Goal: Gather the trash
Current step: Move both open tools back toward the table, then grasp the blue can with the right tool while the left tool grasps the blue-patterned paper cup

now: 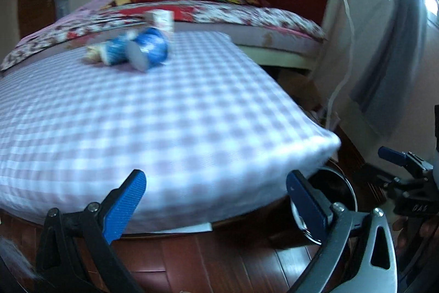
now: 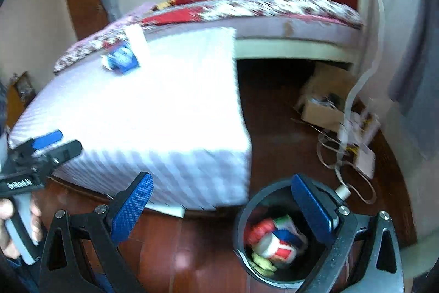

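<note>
Left gripper [image 1: 216, 199]: fingers apart, empty, at the table's [image 1: 192, 114] near edge. Trash ahead of you, far side, left of centre: wrapper [image 1: 96, 52], blue cup [image 1: 149, 48] on its side, base toward you, box [image 1: 162, 18] behind. Right gripper [image 2: 222, 203]: fingers apart, empty, over the bin [image 2: 241, 224]. Your left is nearer.
</note>
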The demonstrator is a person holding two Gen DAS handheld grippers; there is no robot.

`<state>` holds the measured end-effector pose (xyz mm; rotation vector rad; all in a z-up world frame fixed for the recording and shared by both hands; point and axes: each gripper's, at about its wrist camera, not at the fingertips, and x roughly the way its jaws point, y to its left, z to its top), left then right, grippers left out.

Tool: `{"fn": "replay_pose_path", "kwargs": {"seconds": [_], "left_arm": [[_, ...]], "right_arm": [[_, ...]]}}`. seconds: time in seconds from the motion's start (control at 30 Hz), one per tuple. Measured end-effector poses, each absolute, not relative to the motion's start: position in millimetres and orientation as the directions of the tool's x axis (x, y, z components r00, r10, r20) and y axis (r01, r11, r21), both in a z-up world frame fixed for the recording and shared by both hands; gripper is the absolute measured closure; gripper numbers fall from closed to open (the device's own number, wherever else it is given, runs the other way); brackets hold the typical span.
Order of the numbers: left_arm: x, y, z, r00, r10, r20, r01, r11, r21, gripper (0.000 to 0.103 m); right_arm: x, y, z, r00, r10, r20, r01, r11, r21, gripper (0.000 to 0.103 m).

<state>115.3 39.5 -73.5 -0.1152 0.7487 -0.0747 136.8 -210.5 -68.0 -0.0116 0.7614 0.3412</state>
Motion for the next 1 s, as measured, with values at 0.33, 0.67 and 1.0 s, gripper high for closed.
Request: {"fn": "replay_pose_path", "kwargs": {"seconds": [0.33, 0.67, 1.0], "left_arm": [[134, 130, -63, 0.756, 0.048, -0.653, -0.165, 0.979, -0.118, 0.001], [190, 206, -80, 0.717, 0.111, -0.688, -0.26, 0.959, -0.115, 0.001], [220, 215, -84, 0.715, 0.079, -0.694, -0.235, 0.963, -0.132, 0.002]], "right_arm": [[197, -76, -37, 0.669, 0.403, -0.625, -0.507, 0.862, 0.012, 0.001], [283, 21, -51, 0.615, 0.463, -0.638, -0.618, 0.786, -0.024, 0.001], [339, 78, -63, 0.601, 0.448, -0.662, -0.647, 0.759, -0.072, 0.008]]}}
